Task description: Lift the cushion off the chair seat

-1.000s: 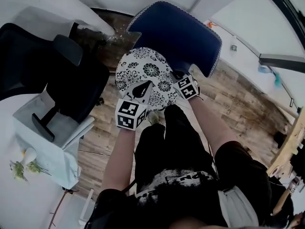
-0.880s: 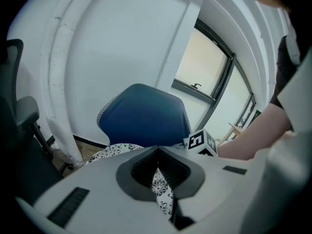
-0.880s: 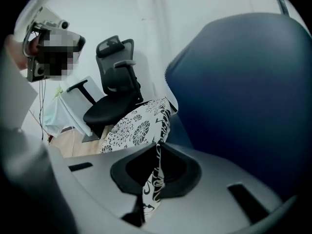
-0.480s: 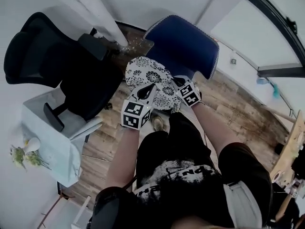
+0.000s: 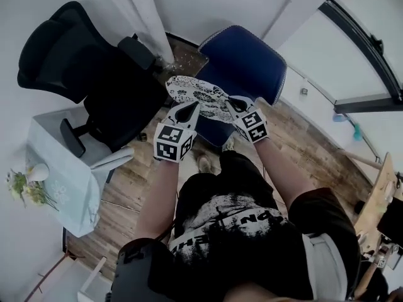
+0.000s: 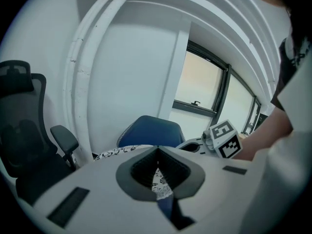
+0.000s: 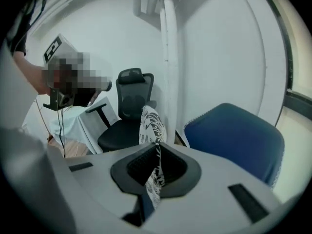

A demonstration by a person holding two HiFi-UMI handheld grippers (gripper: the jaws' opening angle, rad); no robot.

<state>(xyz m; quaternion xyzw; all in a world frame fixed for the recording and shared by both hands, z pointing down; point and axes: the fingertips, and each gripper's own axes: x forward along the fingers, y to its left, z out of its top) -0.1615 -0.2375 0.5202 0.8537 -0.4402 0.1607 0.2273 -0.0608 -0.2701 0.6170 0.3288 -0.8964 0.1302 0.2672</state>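
Chairs take up most of the wooden floor: a black office chair (image 5: 94, 74) at the left and a blue chair (image 5: 242, 61) just beside it at the wall. A small table under a pale cloth (image 5: 63, 181) stands near the office chair, with flowers (image 5: 25, 190) at its edge. The black-and-white patterned cushion (image 5: 198, 93) hangs over the front of the blue seat, nearly flat and seemingly clear of it, held at its near rim from both sides. The left gripper (image 5: 187, 111) is clamped on the cushion's left edge, with fabric pinched between its closed jaws. The right gripper (image 5: 234, 104) is likewise closed on the right edge.
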